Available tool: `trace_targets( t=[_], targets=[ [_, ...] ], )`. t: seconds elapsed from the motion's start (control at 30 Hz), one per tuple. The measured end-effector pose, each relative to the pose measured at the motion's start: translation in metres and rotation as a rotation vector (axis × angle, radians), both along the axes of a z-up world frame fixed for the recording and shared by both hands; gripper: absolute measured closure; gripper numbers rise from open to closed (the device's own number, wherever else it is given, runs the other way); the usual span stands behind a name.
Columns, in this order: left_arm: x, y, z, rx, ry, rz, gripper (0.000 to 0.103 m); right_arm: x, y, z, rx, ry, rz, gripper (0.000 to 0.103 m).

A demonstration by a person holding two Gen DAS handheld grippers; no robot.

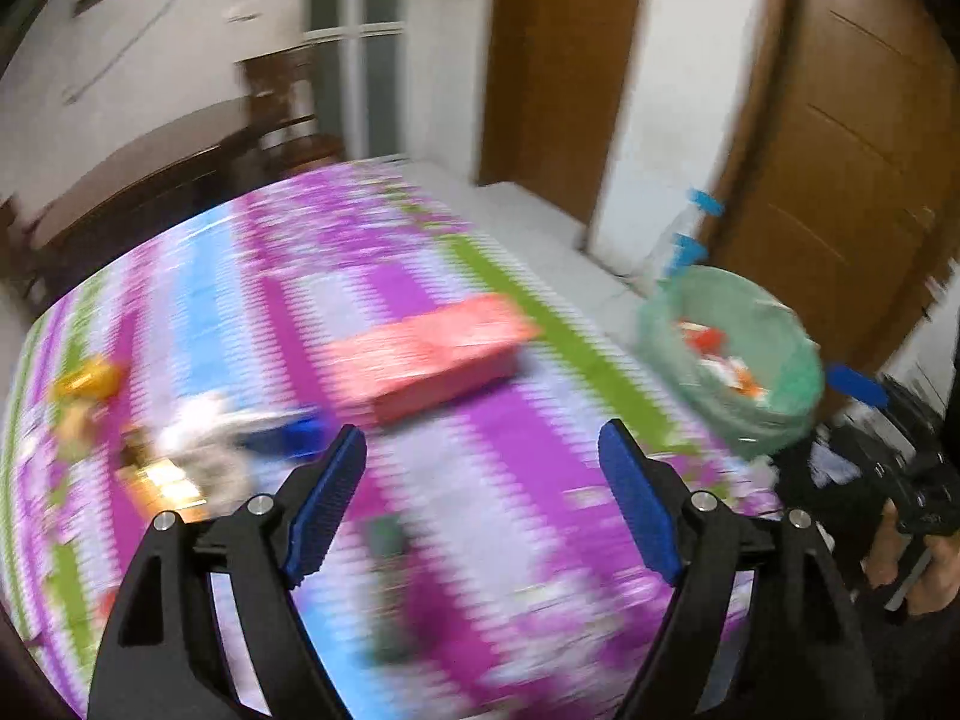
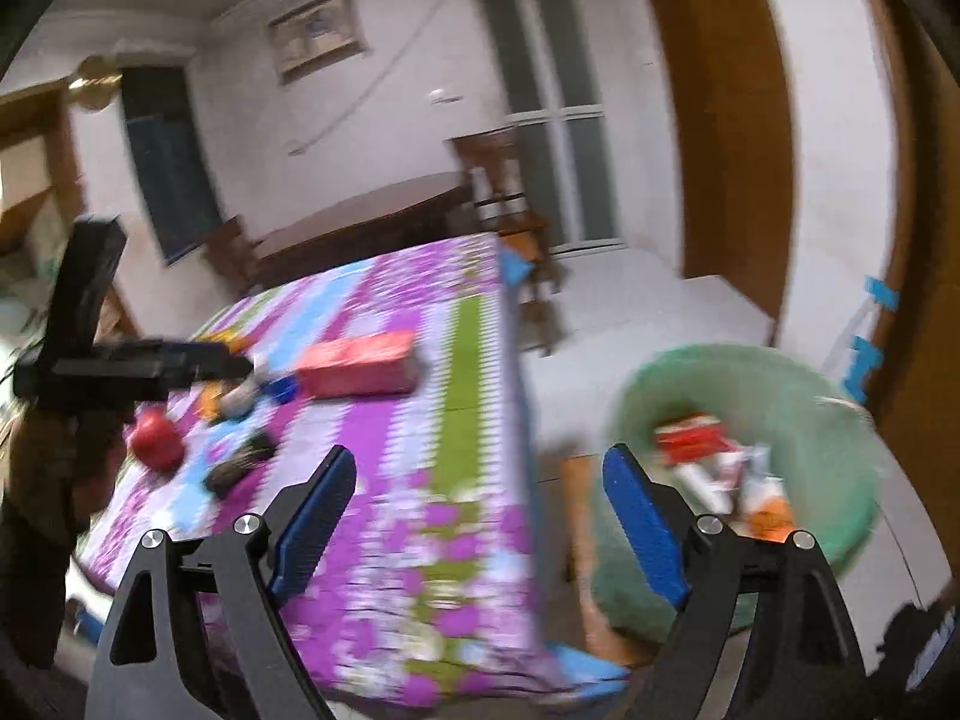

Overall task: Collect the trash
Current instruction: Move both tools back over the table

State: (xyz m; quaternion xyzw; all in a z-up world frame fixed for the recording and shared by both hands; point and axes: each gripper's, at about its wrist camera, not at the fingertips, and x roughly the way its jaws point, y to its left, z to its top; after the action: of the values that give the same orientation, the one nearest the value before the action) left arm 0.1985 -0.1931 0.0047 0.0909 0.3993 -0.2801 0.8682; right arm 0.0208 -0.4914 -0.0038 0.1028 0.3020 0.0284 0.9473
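Observation:
A table with a purple, blue and green striped cloth (image 1: pixel 456 480) (image 2: pixel 420 480) carries trash. A long red box (image 1: pixel 432 354) (image 2: pixel 360 363) lies near its middle. Blurred small pieces lie at the left: a yellow wrapper (image 1: pixel 87 381), a blue cap (image 1: pixel 294 435) (image 2: pixel 282 390), a red round item (image 2: pixel 155 441) and a dark item (image 2: pixel 240 462). A bin with a green liner (image 1: pixel 774 414) (image 2: pixel 840 420) stands to the right of the table and holds red and white wrappers. My left gripper (image 1: pixel 483 492) is open and empty above the cloth. My right gripper (image 2: pixel 480 516) is open and empty over the table's right edge.
A dark wooden table and chair (image 2: pixel 360 222) stand behind. Brown doors (image 1: pixel 852 138) and a white wall are on the right, with pale floor (image 2: pixel 630 300) between. The left gripper's body (image 2: pixel 120 360) shows at the left of the right wrist view.

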Motion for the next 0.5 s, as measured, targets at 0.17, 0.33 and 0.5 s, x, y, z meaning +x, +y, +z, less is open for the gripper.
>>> trace_targets(
  t=[0.17, 0.33, 0.5],
  targets=[
    [0.048, 0.100, 0.018, -0.034, 0.039, 0.181, 0.026, 0.041, 0.064, -0.014, 0.079, 0.085, 0.172, 0.026],
    [0.098, 0.153, -0.002, 0.006, 0.172, 0.238, 0.026, 0.077, 0.117, -0.030, 0.105, 0.144, 0.260, 0.029],
    [0.125, 0.170, -0.037, 0.074, 0.248, 0.259, 0.027, 0.113, 0.158, -0.042, 0.085, 0.192, 0.332, 0.040]
  ],
)
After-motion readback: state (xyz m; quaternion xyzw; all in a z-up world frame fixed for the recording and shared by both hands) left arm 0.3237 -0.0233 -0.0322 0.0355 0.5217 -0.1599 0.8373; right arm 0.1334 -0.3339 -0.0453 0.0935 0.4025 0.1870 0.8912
